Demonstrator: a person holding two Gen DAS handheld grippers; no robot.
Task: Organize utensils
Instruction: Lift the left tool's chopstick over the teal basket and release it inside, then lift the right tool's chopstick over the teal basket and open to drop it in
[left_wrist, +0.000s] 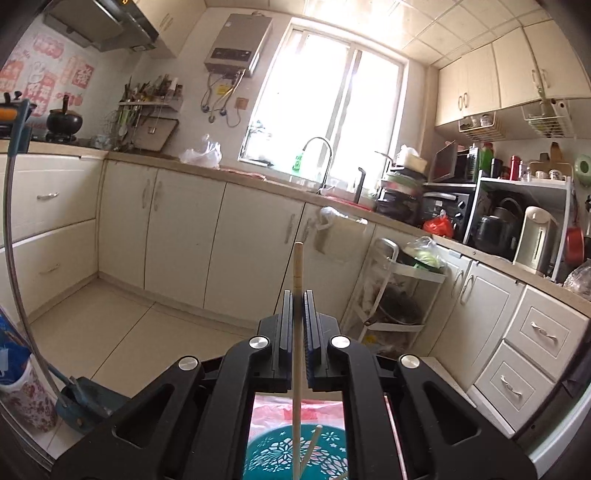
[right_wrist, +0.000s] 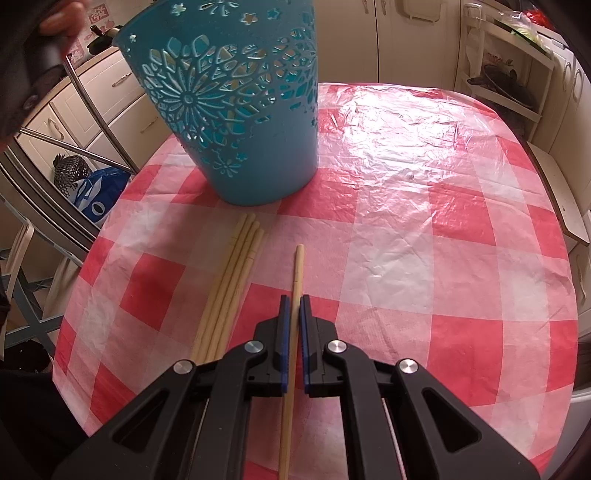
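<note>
My left gripper (left_wrist: 297, 295) is shut on a pale wooden chopstick (left_wrist: 297, 266) and holds it upright, its lower end over the teal cut-out basket (left_wrist: 266, 454) seen below between the arms. Another chopstick (left_wrist: 312, 445) leans inside the basket. In the right wrist view the same teal basket (right_wrist: 236, 110) stands at the far left of the red-and-white checked table (right_wrist: 424, 221). My right gripper (right_wrist: 294, 300) is closed around a single chopstick (right_wrist: 297, 269) low over the cloth. A bundle of several chopsticks (right_wrist: 231, 284) lies on the cloth just to its left.
A metal chair frame (right_wrist: 85, 147) and a blue bag (right_wrist: 98, 195) stand off the table's left edge. Kitchen cabinets (left_wrist: 184, 236), a sink with tap (left_wrist: 321, 162) and a white wire cart (left_wrist: 399, 291) line the walls beyond. A person's hand (right_wrist: 59, 18) shows at top left.
</note>
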